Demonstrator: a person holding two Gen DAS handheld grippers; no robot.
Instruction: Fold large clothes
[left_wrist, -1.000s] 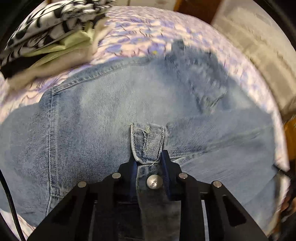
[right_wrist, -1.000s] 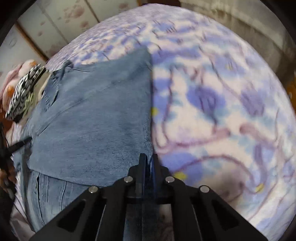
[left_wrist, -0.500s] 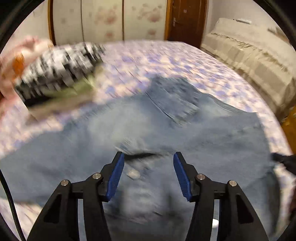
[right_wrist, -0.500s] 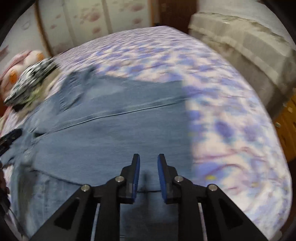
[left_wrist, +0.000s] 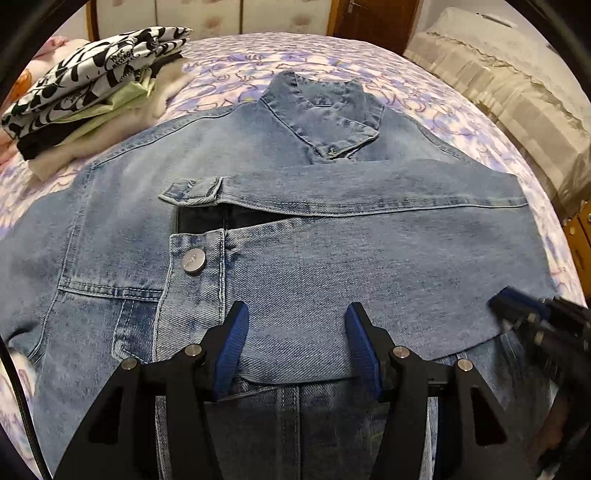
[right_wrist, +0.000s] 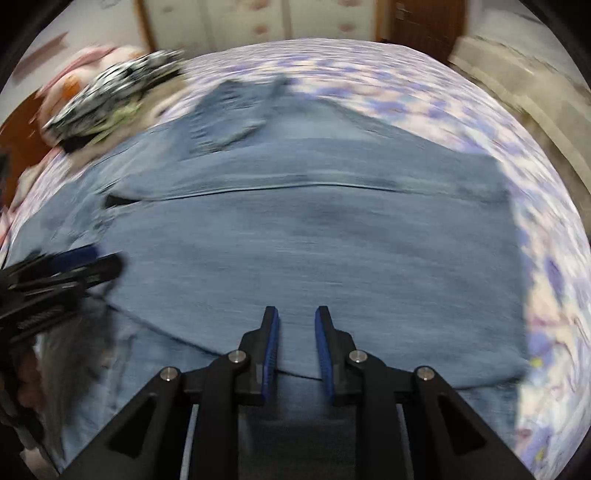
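A blue denim jacket (left_wrist: 369, 258) lies spread on the bed, collar (left_wrist: 325, 110) at the far side. One sleeve is folded flat across its chest, cuff (left_wrist: 192, 192) to the left. My left gripper (left_wrist: 297, 314) hovers open over the near part of the jacket, with nothing between its blue pads. In the blurred right wrist view the jacket (right_wrist: 314, 240) fills the middle. There my right gripper (right_wrist: 297, 314) stands open by a narrow gap, holding nothing. Each gripper shows in the other's view: the right gripper (left_wrist: 517, 306) at the jacket's right edge, the left gripper (right_wrist: 74, 266) at the left.
A stack of folded clothes (left_wrist: 92, 85), black-and-white print on top, sits on the purple flowered bedsheet (left_wrist: 424, 92) at the far left. Beige bedding (left_wrist: 517, 92) runs along the right. A wooden door (left_wrist: 373, 22) stands behind the bed, and wooden furniture (left_wrist: 580, 236) at the right edge.
Both grippers have let go of the denim they pinched, opened and drawn back. The sleeve now lies folded across the jacket's front.
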